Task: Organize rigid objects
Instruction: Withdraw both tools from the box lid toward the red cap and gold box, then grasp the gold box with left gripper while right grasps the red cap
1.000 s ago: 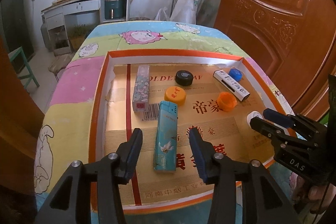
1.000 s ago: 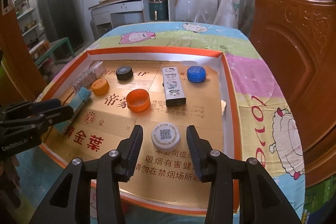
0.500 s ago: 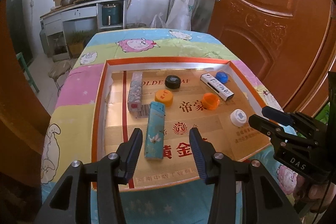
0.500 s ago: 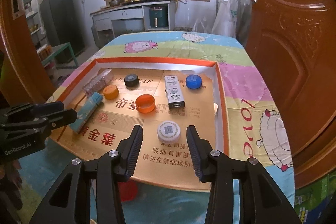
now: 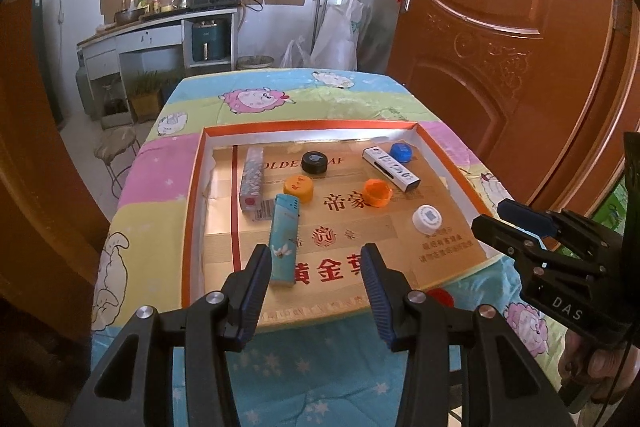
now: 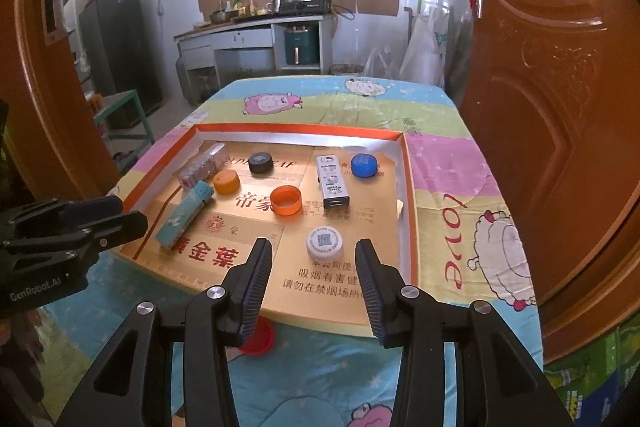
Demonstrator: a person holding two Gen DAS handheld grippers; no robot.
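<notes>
Orange-rimmed tray (image 5: 192, 187) on the table holds your caps and lighters: white cap (image 6: 324, 243) nearest, teal lighter (image 5: 283, 239) to its left. Your left gripper (image 5: 316, 267) and right gripper (image 6: 314, 263) hover above, both parted and empty.

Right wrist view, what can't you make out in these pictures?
- Round red cap on the cloth: half hidden behind the right hand-held gripper finger; the left wrist view shows only a sliver.
- Printed label on the white plastic cap: too small to read.
- Clear patterned rectangular case: contents blurred.
</notes>
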